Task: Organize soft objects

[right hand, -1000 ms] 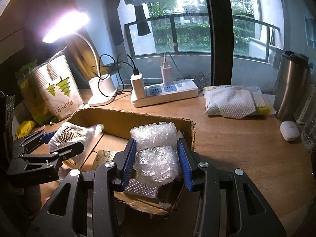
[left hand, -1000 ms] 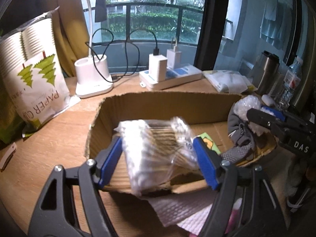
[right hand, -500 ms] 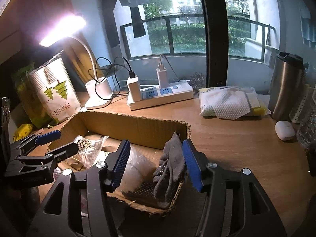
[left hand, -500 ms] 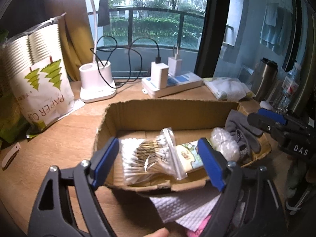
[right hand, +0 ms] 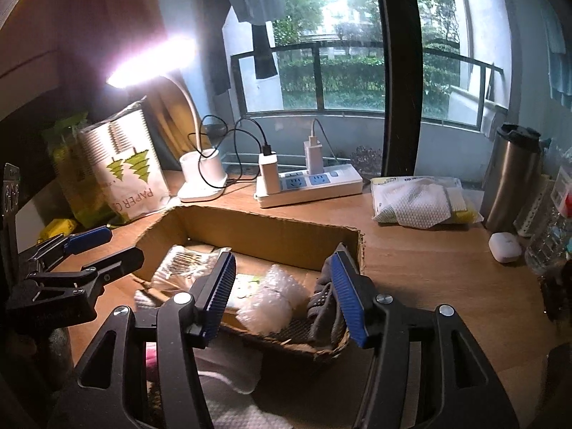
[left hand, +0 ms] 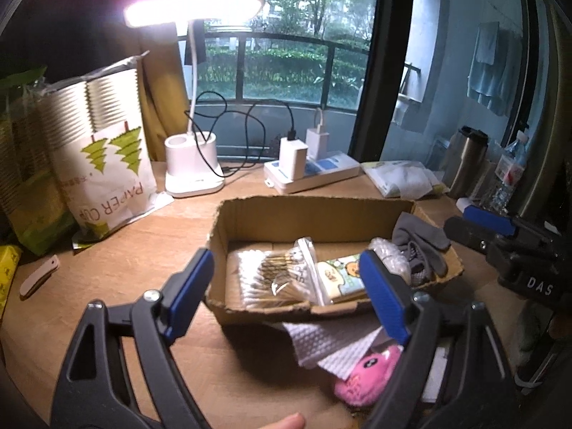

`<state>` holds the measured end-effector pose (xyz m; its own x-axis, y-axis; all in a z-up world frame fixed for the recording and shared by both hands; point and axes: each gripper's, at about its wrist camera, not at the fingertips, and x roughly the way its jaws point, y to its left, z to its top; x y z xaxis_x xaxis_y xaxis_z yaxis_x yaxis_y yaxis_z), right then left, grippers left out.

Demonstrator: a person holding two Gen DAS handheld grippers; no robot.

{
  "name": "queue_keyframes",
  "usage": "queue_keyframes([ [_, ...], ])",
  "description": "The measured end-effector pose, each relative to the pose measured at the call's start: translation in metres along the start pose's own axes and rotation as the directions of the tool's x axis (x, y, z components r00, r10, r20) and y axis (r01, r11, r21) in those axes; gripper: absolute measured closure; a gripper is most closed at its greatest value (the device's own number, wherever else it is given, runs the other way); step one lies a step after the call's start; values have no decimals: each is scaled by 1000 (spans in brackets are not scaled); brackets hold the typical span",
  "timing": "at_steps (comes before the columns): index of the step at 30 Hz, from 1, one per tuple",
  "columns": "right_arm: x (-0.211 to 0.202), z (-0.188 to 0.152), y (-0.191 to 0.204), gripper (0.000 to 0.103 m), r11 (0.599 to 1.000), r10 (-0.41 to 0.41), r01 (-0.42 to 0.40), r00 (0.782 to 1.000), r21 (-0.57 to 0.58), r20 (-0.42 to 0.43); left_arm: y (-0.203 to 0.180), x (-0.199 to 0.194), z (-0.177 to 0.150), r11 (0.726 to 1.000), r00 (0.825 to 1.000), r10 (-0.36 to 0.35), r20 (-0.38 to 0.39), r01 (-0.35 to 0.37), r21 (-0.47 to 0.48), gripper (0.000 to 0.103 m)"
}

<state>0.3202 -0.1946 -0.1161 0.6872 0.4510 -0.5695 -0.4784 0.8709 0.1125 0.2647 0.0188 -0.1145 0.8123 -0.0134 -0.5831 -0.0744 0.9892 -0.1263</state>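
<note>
Left gripper [left hand: 286,296] low in frame, jaws wide apart, nothing between the pads, angled downward. Right gripper [right hand: 282,298] likewise low centre, jaws parted, empty. Fingertip [left hand: 286,422] at bottom edge.

Both tongs let go: cotton-swab bag [left hand: 275,275] and bubble wrap [right hand: 271,300] now lie in the box [left hand: 321,214].

right gripper [right hand: 282,295]: empty, jaws apart | cardboard box [right hand: 271,232]: bubble wrap [right hand: 268,300], grey glove [right hand: 321,307], cotton swabs [right hand: 182,268]

Both wrist views toward shared box [left hand: 314,211]
</note>
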Motion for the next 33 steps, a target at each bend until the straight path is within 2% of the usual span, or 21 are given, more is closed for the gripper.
queue_keyframes([
  [18, -46, -8, 48, 45, 998, -25, 27, 999, -48, 30, 24, -65, -16, 999, 996, -27, 80, 29, -34, 16],
  [22, -51, -11, 56, 45, 998, -34, 35, 999, -55, 27, 31, -73, -21, 998, 995, -30, 91, 34, -47, 13],
  [33, -62, -24, 75, 45, 996, -54, 55, 998, -73, 16, 42, -87, -40, 997, 995, -41, 86, 47, -66, 12],
])
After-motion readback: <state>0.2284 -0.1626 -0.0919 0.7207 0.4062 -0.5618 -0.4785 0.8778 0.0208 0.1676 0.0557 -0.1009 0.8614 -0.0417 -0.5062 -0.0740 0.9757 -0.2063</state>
